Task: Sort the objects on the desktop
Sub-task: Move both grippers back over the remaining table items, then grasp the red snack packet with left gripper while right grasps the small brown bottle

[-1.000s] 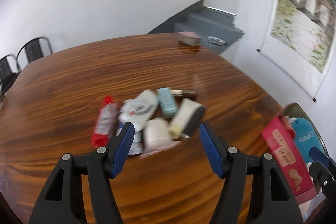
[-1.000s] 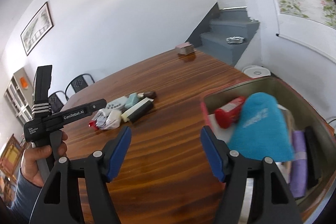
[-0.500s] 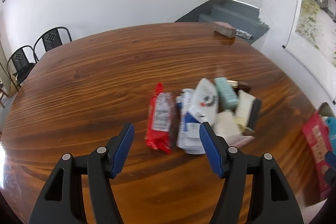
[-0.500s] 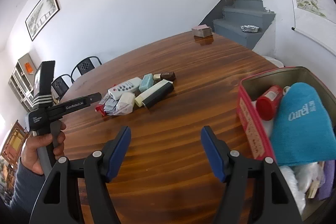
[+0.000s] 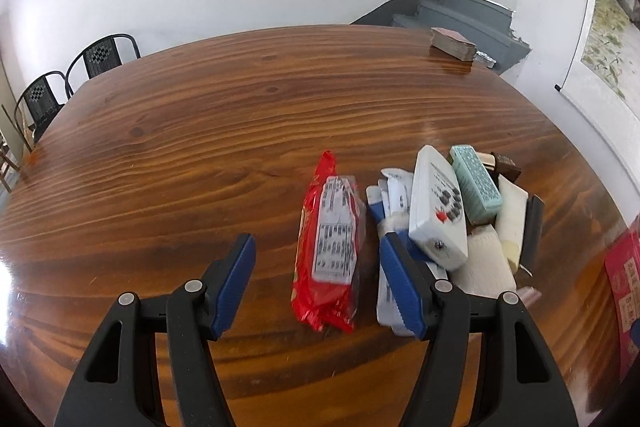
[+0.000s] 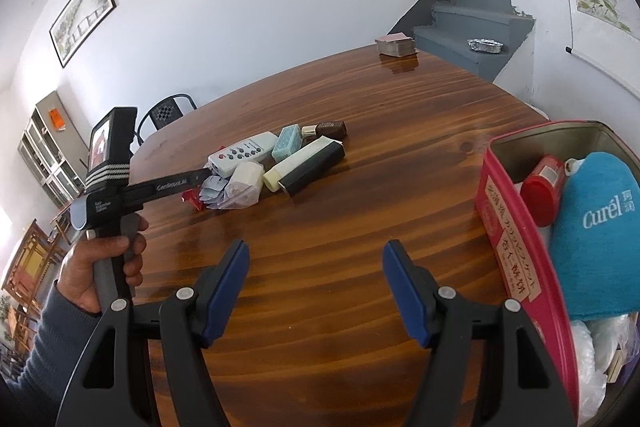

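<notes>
A red snack packet (image 5: 328,247) lies on the wooden table (image 5: 200,147), left of a pile: white remote (image 5: 438,211), teal box (image 5: 476,183), blue-white sachets (image 5: 390,195), cream-and-black tube (image 5: 516,223). My left gripper (image 5: 316,241) hovers open just above the packet, which shows between its fingers, untouched. In the right wrist view, my right gripper (image 6: 316,251) stands open over bare wood, nothing between its fingers. To its right is a red tin (image 6: 504,227) holding a blue pouch (image 6: 600,227) and a red bottle (image 6: 544,187).
A stack of cards (image 5: 452,43) sits at the table's far edge. Black chairs (image 5: 100,55) stand beyond the left side, grey stairs (image 6: 472,23) at the back right. A person's hand (image 6: 100,267) grips the left gripper's handle.
The left gripper has swung left and sunk toward the pile; the red packet now sits between its fingers in view. The right view has turned left, pushing the tin toward the right edge.
</notes>
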Tool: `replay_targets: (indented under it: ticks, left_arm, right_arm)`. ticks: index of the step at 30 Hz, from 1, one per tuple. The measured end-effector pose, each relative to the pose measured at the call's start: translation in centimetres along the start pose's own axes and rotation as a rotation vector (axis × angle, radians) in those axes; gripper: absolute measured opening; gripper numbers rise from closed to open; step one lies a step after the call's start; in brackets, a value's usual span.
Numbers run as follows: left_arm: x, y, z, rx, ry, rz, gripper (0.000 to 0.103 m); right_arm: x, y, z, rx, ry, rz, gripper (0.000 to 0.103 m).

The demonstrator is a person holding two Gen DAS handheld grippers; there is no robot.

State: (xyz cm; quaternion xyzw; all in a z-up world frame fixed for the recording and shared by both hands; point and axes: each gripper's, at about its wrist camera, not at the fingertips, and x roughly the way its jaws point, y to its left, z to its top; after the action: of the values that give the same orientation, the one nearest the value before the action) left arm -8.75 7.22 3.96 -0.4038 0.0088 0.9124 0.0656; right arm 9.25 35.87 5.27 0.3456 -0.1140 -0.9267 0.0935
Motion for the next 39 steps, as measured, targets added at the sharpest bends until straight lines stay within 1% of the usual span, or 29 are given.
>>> replay_targets:
  ticks: [5,6,7,8,9,10,12,14,18,25,28,32,36,39]
  left_arm:
    - [0.9,0.3,0.4,-0.026,0.007,0.002,0.068]
    - [1.0,0.4,0.4,-0.032,0.010,-0.005,0.060]
    - [1.2,0.5,0.3,-0.036,0.019,-0.017,0.049]
    - [1.4,0.6,0.2,-0.036,0.031,-0.028,0.044]
    - [1.5,0.6,0.1,-0.039,0.041,-0.042,0.037]
    - [1.6,0.6,0.0,-0.035,0.046,-0.038,0.036]
    - [1.3,0.4,-0.1,-0.021,0.047,-0.038,0.034]
    - [0.9,0.5,-0.1,-0.030,0.042,-0.053,0.034]
    - [-0.1,1.1,0.2,-0.052,0.012,-0.033,0.034]
    - [-1.4,3.1,0.9,-0.124,-0.010,-0.032,0.034]
    - [-1.3,3.1,0.9,-0.131,-0.005,-0.037,0.034]
    - [-1.1,2.8,1.0,-0.127,0.002,-0.042,0.034]
    - [-1.3,2.8,0.9,-0.127,0.001,-0.043,0.034]
    - [-1.3,2.8,1.0,-0.128,0.001,-0.040,0.034]
  right_arm:
    - [0.5,0.1,0.3,0.000,0.003,-0.007,0.073]
    - [0.7,0.2,0.4,-0.001,0.004,-0.007,0.073]
    - [0.9,0.3,0.6,-0.005,0.005,-0.008,0.073]
    - [1.1,0.5,0.7,-0.010,0.007,-0.009,0.073]
    - [1.3,0.7,0.9,-0.014,0.007,-0.009,0.073]
    - [1.6,0.9,1.1,-0.021,0.007,-0.009,0.073]
    - [2.3,1.5,1.6,-0.033,0.012,-0.013,0.073]
    - [3.3,1.8,2.2,-0.040,0.022,-0.004,0.073]
    - [5.7,1.7,3.3,-0.021,0.054,-0.021,0.073]
    - [9.8,0.9,4.9,0.009,0.091,-0.097,0.073]
    - [11.3,1.1,5.6,0.010,0.107,-0.105,0.073]
    - [13.4,1.9,6.6,-0.028,0.120,-0.136,0.073]
    - [14.8,1.7,6.9,-0.051,0.141,-0.155,0.073]
    - [14.4,1.1,6.9,-0.069,0.132,-0.203,0.074]
